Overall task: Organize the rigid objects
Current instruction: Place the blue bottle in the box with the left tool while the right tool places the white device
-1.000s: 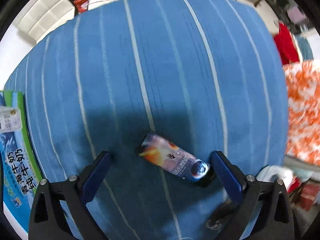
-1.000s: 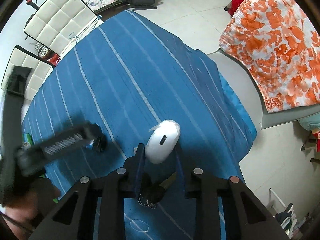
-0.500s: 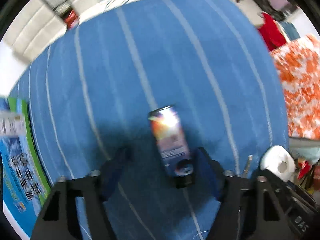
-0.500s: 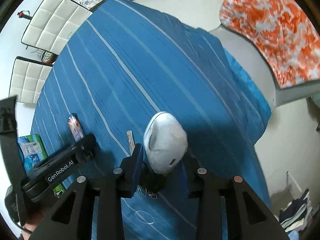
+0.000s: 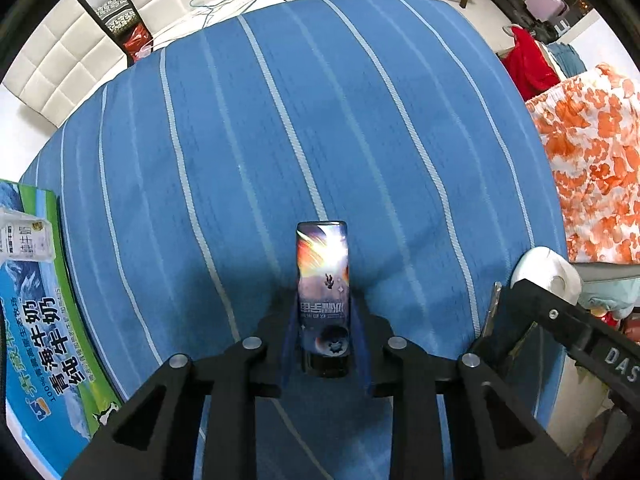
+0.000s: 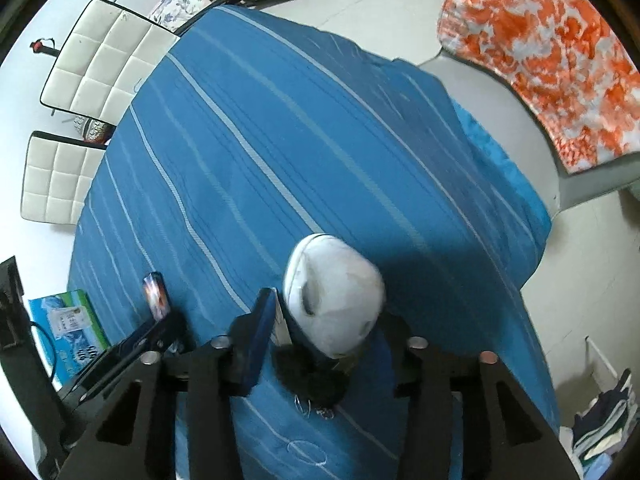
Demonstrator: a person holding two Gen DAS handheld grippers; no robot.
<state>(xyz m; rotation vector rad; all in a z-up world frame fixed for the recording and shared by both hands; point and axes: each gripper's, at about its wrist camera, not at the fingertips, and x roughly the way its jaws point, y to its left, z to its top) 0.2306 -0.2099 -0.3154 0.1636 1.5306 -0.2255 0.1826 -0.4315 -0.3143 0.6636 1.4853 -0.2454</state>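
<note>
Left tool [image 5: 323, 320] was clamped on the printed can [image 5: 323, 280], near the striped blue bed's [image 5: 360, 120] near edge. Right tool [image 6: 320, 336] gripped the white rounded object [image 6: 334, 296] just beside it, toward the bed's right edge.

Blue striped cloth [image 5: 320, 120], milk carton box [image 5: 44, 340]

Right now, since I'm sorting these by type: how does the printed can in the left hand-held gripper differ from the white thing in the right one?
The printed can is a slim, straight-sided cylinder; the white object is a wide, rounded dome. The can carries a colourful space picture and lettering; the white object is plain, with small dark slots. The can pokes straight forward from the left hand-held gripper; the white object bulges wider than the right hand-held gripper. Both are gripped over the blue striped cloth.
</note>
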